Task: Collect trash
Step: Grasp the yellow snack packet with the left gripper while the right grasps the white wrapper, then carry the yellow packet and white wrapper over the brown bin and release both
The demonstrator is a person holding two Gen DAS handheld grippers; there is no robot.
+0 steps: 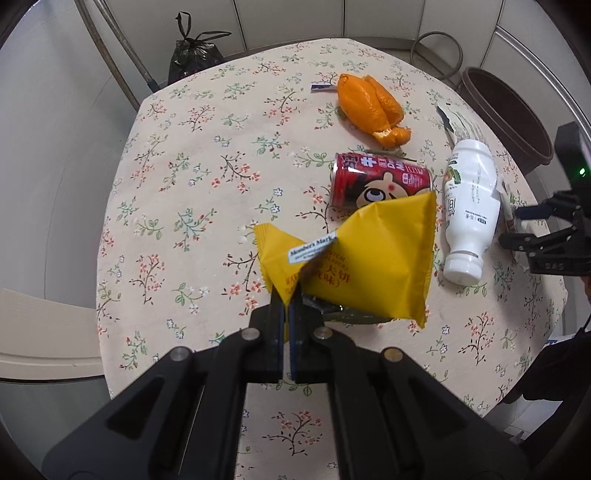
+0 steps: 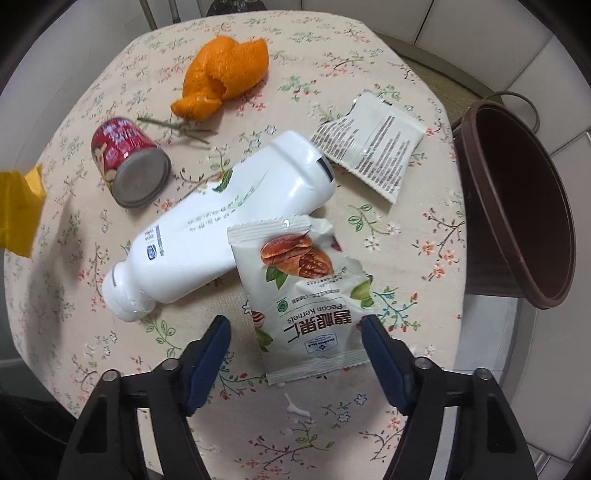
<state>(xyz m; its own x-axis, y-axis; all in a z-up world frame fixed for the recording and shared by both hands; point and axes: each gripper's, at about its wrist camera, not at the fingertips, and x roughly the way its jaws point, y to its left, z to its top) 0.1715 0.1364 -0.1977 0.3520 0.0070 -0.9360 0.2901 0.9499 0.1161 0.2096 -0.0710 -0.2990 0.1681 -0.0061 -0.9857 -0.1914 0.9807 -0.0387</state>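
Yellow snack wrapper (image 1: 362, 258) hangs pinched in the left gripper (image 1: 287, 302); the right gripper (image 2: 295, 328), jaws wide, straddles the pecan packet (image 2: 306, 295) beside the white bottle (image 2: 221, 218) and red can (image 2: 129, 158).

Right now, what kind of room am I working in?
Most likely a home kitchen or dining corner: a table under a floral tablecloth strewn with snack leftovers like orange peel, pale cabinet doors behind it, and a brown bin beside the table.

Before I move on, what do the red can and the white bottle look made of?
Red can: likely metal, given its dull grey ridged end and glossy printed wall. White bottle: apparently opaque plastic, smooth and glossy, with window glare on its shoulder and a moulded neck.
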